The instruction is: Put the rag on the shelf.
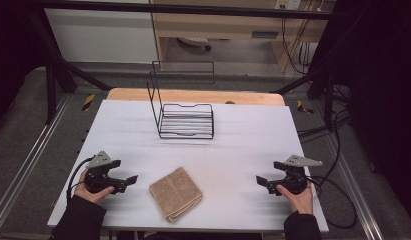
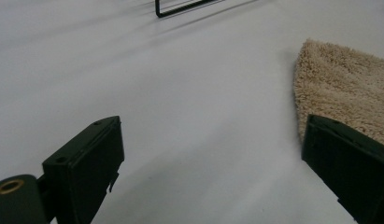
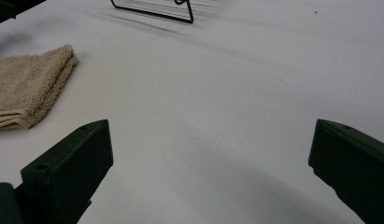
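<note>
On the tabletop (image 1: 243,135), both claws, left claw (image 1: 132,179) and right claw (image 1: 260,181), spread empty beside the folded towel (image 1: 175,193); approach pending, next move likely a grasp of its edge.

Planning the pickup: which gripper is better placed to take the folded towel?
Left, probably. The left gripper sits nearer the towel, jaws open toward it; the right gripper is farther off.

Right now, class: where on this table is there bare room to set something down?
Bare patches: between the folded towel and the wire rack, and on either side of the rack. Tightest is the near edge, where the towel lies between the two hand-held grippers.
</note>
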A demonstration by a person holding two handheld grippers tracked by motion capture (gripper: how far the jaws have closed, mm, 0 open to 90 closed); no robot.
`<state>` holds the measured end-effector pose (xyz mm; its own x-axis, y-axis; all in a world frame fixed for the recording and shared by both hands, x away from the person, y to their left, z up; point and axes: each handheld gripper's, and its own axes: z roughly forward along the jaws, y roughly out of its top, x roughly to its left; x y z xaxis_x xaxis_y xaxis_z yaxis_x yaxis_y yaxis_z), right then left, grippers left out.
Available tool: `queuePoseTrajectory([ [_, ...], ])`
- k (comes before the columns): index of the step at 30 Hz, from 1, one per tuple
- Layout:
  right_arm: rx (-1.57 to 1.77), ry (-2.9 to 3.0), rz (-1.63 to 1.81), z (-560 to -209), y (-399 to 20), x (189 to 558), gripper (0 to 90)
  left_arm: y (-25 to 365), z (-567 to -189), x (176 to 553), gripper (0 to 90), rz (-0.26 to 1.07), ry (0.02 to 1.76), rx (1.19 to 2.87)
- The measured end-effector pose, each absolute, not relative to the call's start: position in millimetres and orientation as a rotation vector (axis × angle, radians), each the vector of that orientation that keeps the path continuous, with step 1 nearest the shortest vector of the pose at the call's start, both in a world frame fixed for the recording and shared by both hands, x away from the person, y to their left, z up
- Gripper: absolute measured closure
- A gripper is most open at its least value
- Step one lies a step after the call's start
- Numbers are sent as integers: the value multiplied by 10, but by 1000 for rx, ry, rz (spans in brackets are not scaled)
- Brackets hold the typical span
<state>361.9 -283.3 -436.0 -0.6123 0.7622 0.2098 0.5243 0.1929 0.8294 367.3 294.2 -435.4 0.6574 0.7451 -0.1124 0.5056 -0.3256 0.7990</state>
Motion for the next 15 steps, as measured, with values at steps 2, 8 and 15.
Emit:
queuePoseTrajectory([
  [2, 1235, 2220, 1387, -4354, -2837, 3617, 4, 2937, -4353, 3671, 63, 346, 973, 2006],
  [8, 1233, 2224, 1378, -4360, -2829, 3610, 4, 2887, -4334, 3655, 87, 339, 969, 2015],
  [15, 1237, 2220, 1369, -4357, -2808, 3601, 4, 2778, -4329, 3632, 147, 322, 961, 2033],
])
